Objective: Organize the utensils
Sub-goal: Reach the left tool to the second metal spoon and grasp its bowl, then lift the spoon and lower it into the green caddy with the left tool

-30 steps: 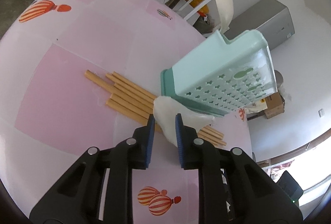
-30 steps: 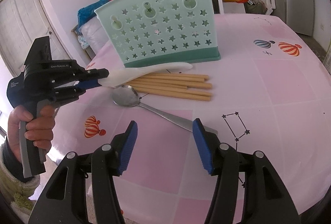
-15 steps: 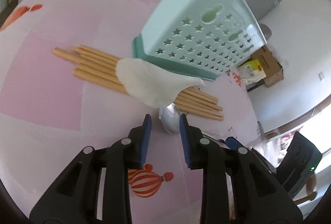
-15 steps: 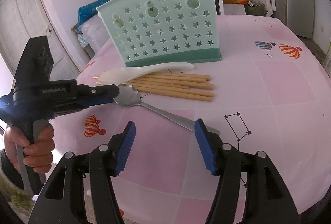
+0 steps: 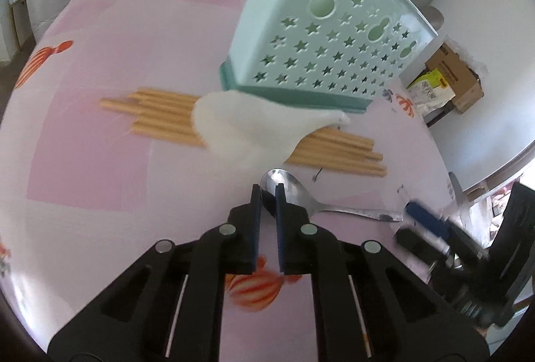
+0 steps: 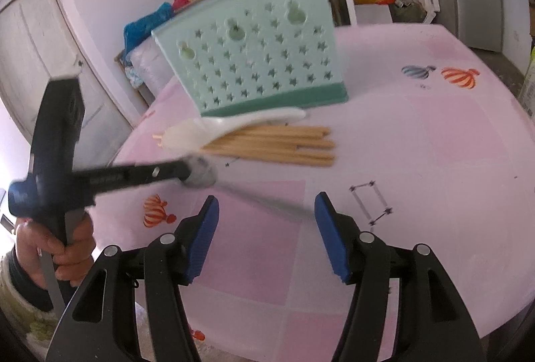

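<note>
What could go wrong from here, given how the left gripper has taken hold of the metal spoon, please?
1. The left gripper has just been closing on the rim of the metal spoon's bowl. That hold is thin and far from the long handle, so the spoon may pivot or slip out when lifted.
2. The white spoon lies loose across the chopsticks right beside the grip. A swinging handle could knock them out of place.
</note>
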